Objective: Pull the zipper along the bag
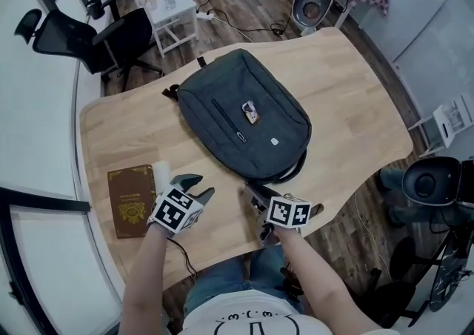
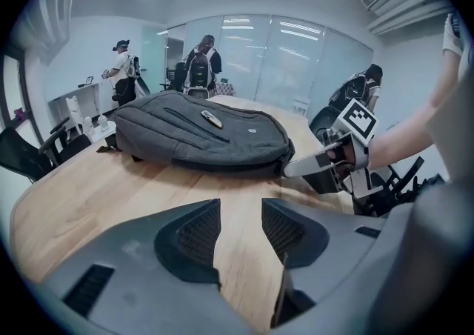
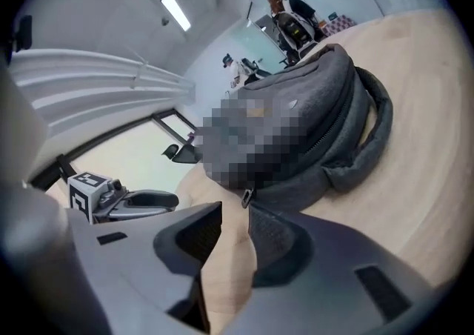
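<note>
Both left tongs [image 1: 198,185] and right tongs [image 1: 255,195] gape empty near one backpack [image 1: 222,100] and one book [image 1: 132,200].

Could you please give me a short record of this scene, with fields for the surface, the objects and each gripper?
surface: wooden table
bag: grey backpack, lying flat mid-table
other item: brown book, beside the left gripper
left gripper: jaws apart, only bare table between them
right gripper: jaws apart, tips at the bag's zipper pull, not clamped on it
</note>
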Tool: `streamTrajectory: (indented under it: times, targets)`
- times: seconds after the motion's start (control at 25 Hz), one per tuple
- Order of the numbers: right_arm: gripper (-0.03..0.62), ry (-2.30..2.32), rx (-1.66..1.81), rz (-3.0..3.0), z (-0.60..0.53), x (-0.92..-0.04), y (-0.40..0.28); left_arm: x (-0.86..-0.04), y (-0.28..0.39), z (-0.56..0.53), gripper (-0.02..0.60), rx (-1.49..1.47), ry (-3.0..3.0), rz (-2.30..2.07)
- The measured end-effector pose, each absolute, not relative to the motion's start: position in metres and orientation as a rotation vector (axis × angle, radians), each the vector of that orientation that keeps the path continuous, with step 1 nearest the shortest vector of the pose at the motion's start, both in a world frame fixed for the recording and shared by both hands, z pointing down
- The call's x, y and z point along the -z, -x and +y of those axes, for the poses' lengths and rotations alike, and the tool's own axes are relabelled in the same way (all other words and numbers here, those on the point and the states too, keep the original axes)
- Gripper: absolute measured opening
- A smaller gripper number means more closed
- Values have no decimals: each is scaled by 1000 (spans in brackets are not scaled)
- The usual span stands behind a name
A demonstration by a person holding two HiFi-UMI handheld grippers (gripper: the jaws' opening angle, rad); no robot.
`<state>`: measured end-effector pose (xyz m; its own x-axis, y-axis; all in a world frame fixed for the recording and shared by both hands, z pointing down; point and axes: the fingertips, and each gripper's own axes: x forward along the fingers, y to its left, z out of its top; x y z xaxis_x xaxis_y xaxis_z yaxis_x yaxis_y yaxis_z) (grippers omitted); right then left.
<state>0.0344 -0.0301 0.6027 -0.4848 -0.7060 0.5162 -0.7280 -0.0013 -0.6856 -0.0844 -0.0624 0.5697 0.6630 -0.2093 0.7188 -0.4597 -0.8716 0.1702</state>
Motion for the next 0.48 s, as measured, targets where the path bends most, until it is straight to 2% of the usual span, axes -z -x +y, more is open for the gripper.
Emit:
streamTrajectory:
  times: [0.2, 0.24, 0.36, 0.48]
  targets:
    - [101, -1552, -1708, -2220, -30, -601, -32, -572, 87, -63, 172, -1030, -2558, -508]
    - [112, -1561, -1756, -2172, -29, -604, -34, -572, 88, -64, 172, -1025, -2560, -506]
    - [203, -1586, -1781, -2098, -30, -607, -36, -573, 88, -66, 172, -1020, -2565, -499]
    - [173, -1617, -1698, -2018, -33, -613, -38, -571, 85, -69, 172, -1008, -2576, -496]
